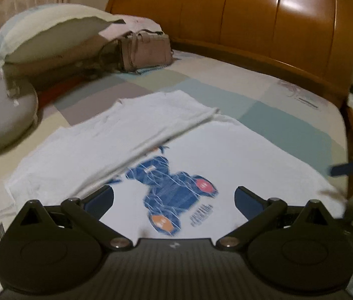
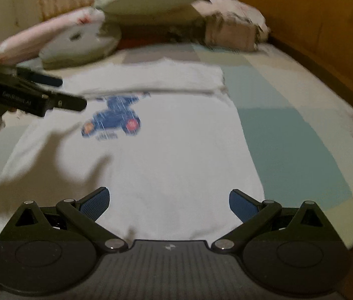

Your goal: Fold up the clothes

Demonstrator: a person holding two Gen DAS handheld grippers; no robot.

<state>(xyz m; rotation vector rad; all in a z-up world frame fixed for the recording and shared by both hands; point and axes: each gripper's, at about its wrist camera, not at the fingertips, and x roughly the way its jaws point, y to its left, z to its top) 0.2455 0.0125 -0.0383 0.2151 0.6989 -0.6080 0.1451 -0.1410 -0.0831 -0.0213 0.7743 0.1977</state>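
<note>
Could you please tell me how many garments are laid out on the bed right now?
1: a white T-shirt with a blue print lies flat mid-bed, its far side folded over. Nothing else looks like clothing, though the pile near the headboard could hide some.

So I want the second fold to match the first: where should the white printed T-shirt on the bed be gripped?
Probably pinch the white printed T-shirt at its unfolded long edge, coming in low from the teal-patch side. The far side is already folded over the print, while this edge lies flat and single-layered. Both grippers are open.
</note>
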